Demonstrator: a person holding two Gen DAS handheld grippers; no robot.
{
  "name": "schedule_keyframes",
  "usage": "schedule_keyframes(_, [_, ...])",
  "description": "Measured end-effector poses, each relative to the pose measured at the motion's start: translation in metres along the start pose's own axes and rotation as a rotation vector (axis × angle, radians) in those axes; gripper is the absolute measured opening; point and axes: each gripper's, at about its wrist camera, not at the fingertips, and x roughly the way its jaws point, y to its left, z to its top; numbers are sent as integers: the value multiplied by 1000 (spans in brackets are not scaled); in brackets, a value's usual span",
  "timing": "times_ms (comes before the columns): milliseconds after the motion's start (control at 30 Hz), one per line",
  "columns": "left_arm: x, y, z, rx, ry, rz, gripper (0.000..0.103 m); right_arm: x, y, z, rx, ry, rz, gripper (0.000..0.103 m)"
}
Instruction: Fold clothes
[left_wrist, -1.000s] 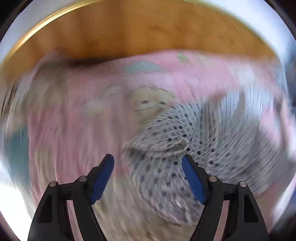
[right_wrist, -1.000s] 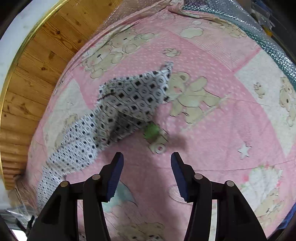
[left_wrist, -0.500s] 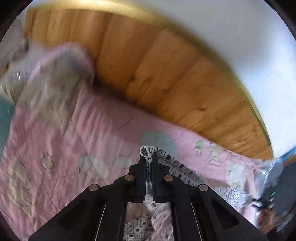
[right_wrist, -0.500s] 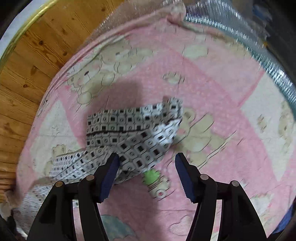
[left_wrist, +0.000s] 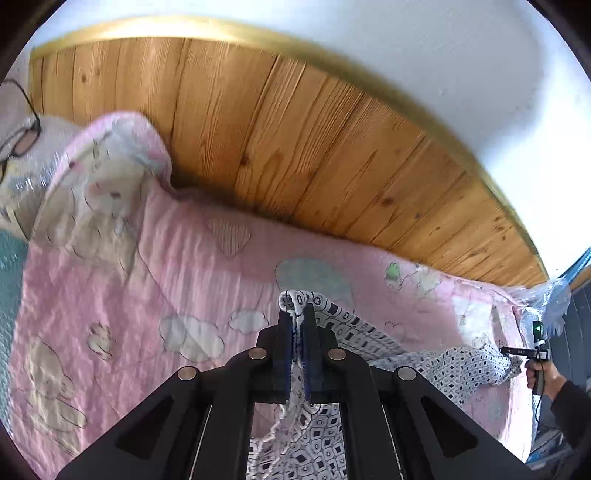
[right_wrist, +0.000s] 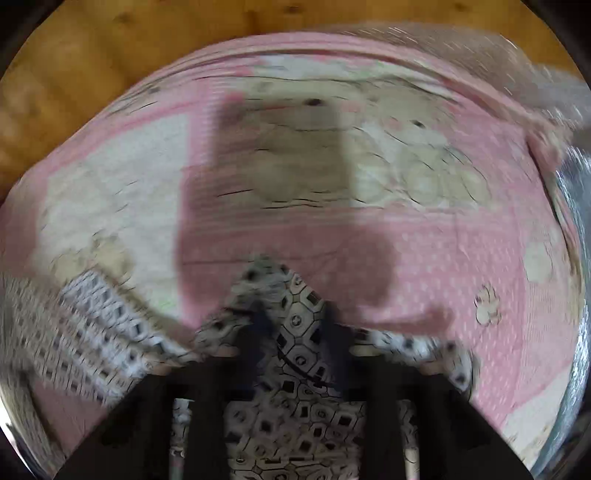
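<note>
The left gripper (left_wrist: 296, 325) is clamped on a fold of the patterned garment (left_wrist: 436, 365), which trails toward 4 o'clock over the pink blanket (left_wrist: 147, 288). The right gripper (right_wrist: 295, 325) straddles the cloth; the blur hides whether it pinches.

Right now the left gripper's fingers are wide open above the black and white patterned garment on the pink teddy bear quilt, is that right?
Not quite. The left gripper is shut on the black and white patterned garment, pinching a fold of it between its fingers, as the left wrist view shows. The garment does lie on the pink teddy bear quilt.
</note>
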Motion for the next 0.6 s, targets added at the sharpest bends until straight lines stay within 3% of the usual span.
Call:
schedule_keyframes(67, [-9, 0, 8, -10, -41, -6, 4, -20, 2, 2, -46, -46, -13, 4])
schedule_keyframes(167, [-23, 8, 27, -70, -122, 26, 4, -66, -28, 17, 90, -210, -7, 4])
schedule_keyframes(267, [-1, 23, 43, -182, -120, 80, 4, -86, -66, 30, 270, -304, -52, 4])
schedule_keyframes(400, [42, 32, 38, -182, 14, 216, 5, -71, -87, 16, 389, -271, -191, 6])
schedule_keyframes(500, [54, 33, 22, -162, 74, 239, 5, -62, -94, -9, 426, -253, -208, 6])
schedule_keyframes(600, [50, 35, 16, -169, 70, 242, 5, -52, -100, -27, 448, -236, -197, 6])
